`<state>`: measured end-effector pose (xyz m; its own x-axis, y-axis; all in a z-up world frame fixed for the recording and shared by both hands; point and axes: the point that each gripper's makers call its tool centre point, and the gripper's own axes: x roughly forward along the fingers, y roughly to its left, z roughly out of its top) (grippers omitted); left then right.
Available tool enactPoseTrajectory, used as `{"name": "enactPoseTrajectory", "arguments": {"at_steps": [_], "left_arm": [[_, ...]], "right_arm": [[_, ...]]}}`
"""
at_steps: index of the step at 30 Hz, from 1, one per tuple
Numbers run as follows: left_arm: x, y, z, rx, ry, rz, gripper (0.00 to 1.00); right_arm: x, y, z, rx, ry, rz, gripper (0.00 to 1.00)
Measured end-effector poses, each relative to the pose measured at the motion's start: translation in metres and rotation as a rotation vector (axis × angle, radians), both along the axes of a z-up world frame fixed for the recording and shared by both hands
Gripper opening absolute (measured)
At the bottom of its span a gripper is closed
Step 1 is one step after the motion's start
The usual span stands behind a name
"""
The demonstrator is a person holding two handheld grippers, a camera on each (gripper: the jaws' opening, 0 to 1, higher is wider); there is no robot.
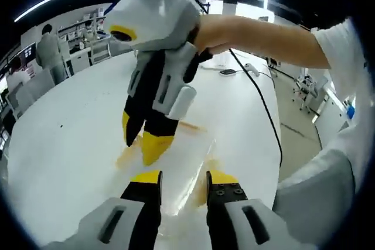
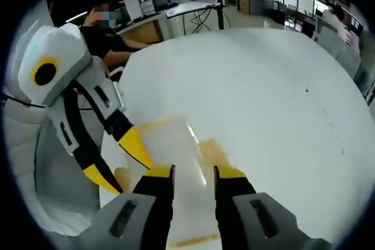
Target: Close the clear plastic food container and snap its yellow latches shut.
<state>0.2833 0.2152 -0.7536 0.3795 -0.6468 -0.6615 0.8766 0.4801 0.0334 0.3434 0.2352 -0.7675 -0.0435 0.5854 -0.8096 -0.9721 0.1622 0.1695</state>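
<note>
Resting on the white desk (image 1: 70,144), the clear plastic container (image 1: 176,162) lies directly ahead of both grippers; its transparent body is hard to separate from the desk surface, and its outline is blurred in both views. Yellow latches (image 2: 212,151) show as orange-yellow strips along its edges. Whether the lid is fully seated cannot be determined.

Left gripper view: the left gripper (image 1: 183,182) rises from the bottom edge with its jaws spread, a clear gap between the yellow-tipped black fingers, which sit at the near edge of the container. The right gripper (image 1: 143,141) enters from above, held by a person's hand, pointing down at the container. Its jaws stand apart, with the yellow tips close above or touching the lid; contact cannot be confirmed.

Right gripper view: the right gripper's (image 2: 193,174) jaws are spread, tips over the container. The left gripper (image 2: 120,165) enters from the left, jaws apart, tips at the container's edge.

A black cable (image 1: 261,100) runs across the desk. People stand at benches in the background. No legible brand, label or writing appears on any item.
</note>
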Motion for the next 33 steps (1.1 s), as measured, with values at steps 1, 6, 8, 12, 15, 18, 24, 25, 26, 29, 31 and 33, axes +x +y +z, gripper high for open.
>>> {"name": "enactPoseTrajectory", "arguments": {"at_steps": [1, 6, 8, 12, 15, 18, 24, 25, 26, 29, 31, 33], "left_arm": [[-0.001, 0.001, -0.004, 0.03, -0.017, -0.016, 0.25], [-0.005, -0.003, -0.014, 0.095, -0.113, -0.12, 0.28], [-0.008, -0.001, -0.018, 0.149, -0.132, -0.152, 0.3], [-0.004, -0.001, -0.022, 0.23, -0.222, -0.202, 0.31], [-0.005, -0.003, -0.024, 0.24, -0.242, -0.223, 0.31], [-0.003, -0.003, -0.023, 0.225, -0.231, -0.205, 0.31], [-0.004, -0.007, -0.027, 0.268, -0.3, -0.231, 0.33], [-0.004, -0.007, -0.026, 0.264, -0.29, -0.226, 0.32], [-0.004, -0.006, -0.026, 0.264, -0.29, -0.227, 0.32], [-0.003, -0.006, -0.026, 0.268, -0.29, -0.222, 0.31], [-0.004, -0.007, -0.027, 0.281, -0.296, -0.221, 0.29], [-0.006, -0.008, -0.027, 0.303, -0.319, -0.229, 0.27]], "right_arm": [[0.0, -0.001, -0.002, -0.012, -0.005, 0.02, 0.31], [-0.002, -0.002, -0.008, -0.03, 0.016, 0.071, 0.3], [-0.003, 0.0, -0.008, -0.019, 0.051, 0.071, 0.3], [0.008, 0.005, -0.011, -0.019, 0.088, 0.092, 0.32], [0.005, 0.007, -0.011, -0.019, 0.094, 0.109, 0.32], [0.002, 0.008, -0.011, -0.022, 0.106, 0.114, 0.33], [-0.004, 0.009, -0.013, -0.024, 0.134, 0.117, 0.33], [-0.006, 0.008, -0.013, -0.026, 0.14, 0.121, 0.33], [-0.007, 0.009, -0.013, -0.027, 0.14, 0.121, 0.33], [-0.008, 0.009, -0.014, -0.049, 0.154, 0.111, 0.33], [-0.01, 0.007, -0.015, -0.062, 0.17, 0.09, 0.33], [-0.01, 0.008, -0.015, -0.066, 0.181, 0.082, 0.34]]}}
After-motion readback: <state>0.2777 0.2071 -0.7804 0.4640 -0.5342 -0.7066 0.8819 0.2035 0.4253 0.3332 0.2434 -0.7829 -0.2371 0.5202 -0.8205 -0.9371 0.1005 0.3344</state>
